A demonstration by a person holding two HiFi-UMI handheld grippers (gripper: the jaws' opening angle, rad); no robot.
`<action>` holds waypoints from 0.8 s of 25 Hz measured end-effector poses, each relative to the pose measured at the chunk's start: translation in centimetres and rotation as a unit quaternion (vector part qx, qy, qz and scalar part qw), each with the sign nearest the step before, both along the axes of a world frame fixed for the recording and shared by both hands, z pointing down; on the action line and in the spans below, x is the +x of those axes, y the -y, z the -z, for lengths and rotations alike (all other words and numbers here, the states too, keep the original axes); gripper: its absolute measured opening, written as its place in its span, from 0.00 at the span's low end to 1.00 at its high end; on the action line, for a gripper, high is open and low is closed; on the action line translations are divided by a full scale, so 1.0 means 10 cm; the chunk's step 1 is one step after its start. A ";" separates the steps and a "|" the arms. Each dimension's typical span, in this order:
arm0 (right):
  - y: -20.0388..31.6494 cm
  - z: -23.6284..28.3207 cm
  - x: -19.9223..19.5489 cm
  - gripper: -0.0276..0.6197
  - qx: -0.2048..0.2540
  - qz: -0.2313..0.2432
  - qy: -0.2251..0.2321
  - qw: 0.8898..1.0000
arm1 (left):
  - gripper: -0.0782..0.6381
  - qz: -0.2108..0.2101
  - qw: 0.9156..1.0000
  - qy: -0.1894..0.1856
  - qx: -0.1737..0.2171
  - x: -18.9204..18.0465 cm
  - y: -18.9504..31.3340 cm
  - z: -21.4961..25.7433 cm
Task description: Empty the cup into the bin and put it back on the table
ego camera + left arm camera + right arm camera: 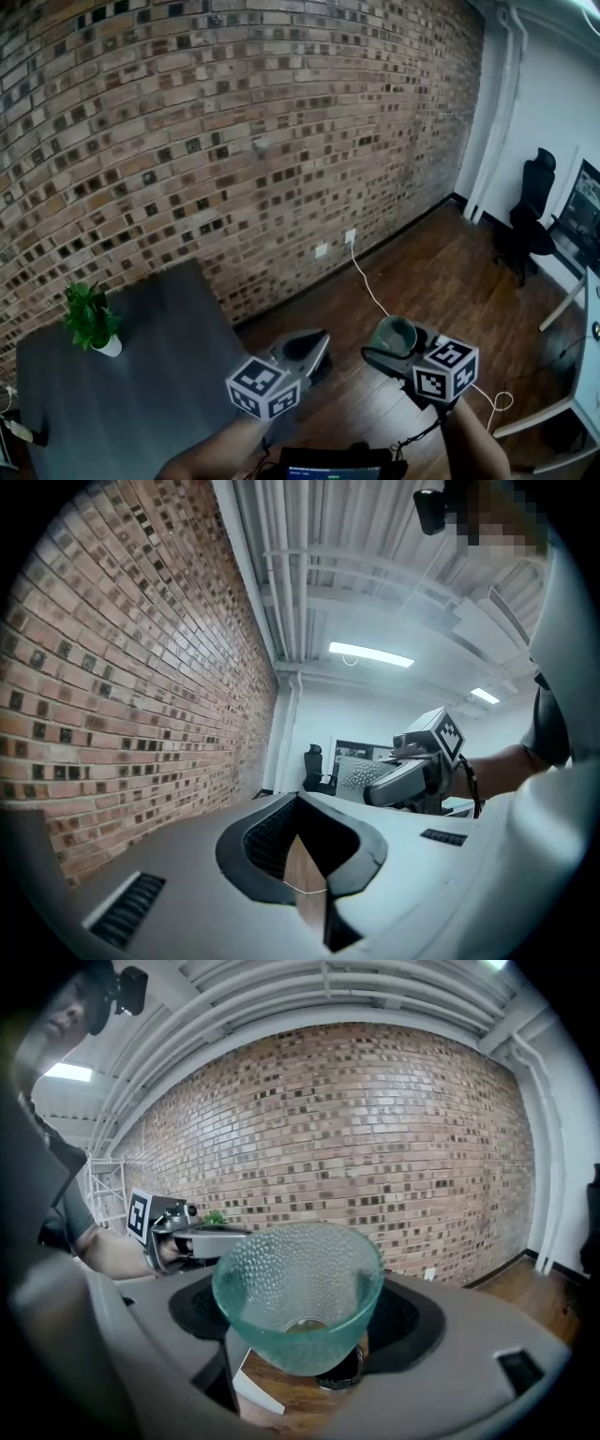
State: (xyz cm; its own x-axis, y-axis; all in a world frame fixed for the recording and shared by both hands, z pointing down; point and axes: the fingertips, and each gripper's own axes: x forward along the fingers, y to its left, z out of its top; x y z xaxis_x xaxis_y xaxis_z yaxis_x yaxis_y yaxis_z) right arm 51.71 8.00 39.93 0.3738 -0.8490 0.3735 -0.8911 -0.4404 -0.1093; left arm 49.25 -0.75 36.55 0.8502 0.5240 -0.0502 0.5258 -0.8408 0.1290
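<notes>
The right gripper (302, 1344) is clenched on the cup (298, 1293), its 2 jaws spread wide round the lower wall. The cup is carried mouth-up over the wood floor (412, 272), well apart from the table (141, 403), which lies at 9 o'clock from it in the head view. No bin shows in any view. The left gripper (305, 349) sits just beside it at 9 o'clock, jaws together on nothing.

The cup looks like pale green, pebbled glass: stiff, probably fairly light, and likely to break if dropped on the floor. Its wall flares toward the rim, so a squeeze high up would tend to push it down and out of the jaws. The present low hold, near the narrow base, looks the safer place. The dimpled surface should give the pads some bite, though glass stays slick, so tipping calls for a steady, firm grip. A little brownish matter seems to lie at the bottom; I cannot tell what it is.

A plant (92, 319) stands on the table at 10 o'clock from the left gripper, so the cup wants setting down clear of it.
</notes>
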 end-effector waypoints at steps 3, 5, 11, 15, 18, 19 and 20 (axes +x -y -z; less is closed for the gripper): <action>0.09 -0.02 0.19 0.66 0.006 0.024 0.007 1.000 | 0.11 0.008 1.000 0.010 0.001 0.14 0.03 -0.03; 0.11 -0.04 0.34 0.66 0.006 0.040 0.009 0.999 | 0.11 0.017 1.000 0.013 0.007 0.26 0.02 -0.04; 0.18 -0.13 0.81 0.66 0.003 0.106 0.017 0.994 | 0.11 0.102 0.994 0.022 0.015 0.66 0.15 -0.10; 0.15 -0.14 1.16 0.66 -0.006 0.146 0.015 0.989 | 0.11 0.141 0.989 0.027 0.028 0.89 0.12 -0.11; 0.15 -0.15 1.40 0.66 -0.008 0.177 0.019 0.984 | 0.11 0.170 0.985 0.023 0.026 1.04 0.13 -0.09; 0.16 -0.16 1.48 0.66 -0.007 0.187 0.020 0.982 | 0.11 0.183 0.983 0.024 0.024 1.08 0.14 -0.10; 0.17 -0.17 1.55 0.66 -0.008 0.196 0.020 0.980 | 0.11 0.194 0.980 0.026 0.022 1.11 0.15 -0.11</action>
State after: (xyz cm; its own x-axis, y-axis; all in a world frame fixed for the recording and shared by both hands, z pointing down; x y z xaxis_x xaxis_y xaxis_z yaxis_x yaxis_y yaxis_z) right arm 67.18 6.33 41.66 0.0036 -0.9185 0.3954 -0.9873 -0.0661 -0.1445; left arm 60.35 -2.23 37.70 0.9870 0.1604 0.0137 0.1581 -0.9818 0.1055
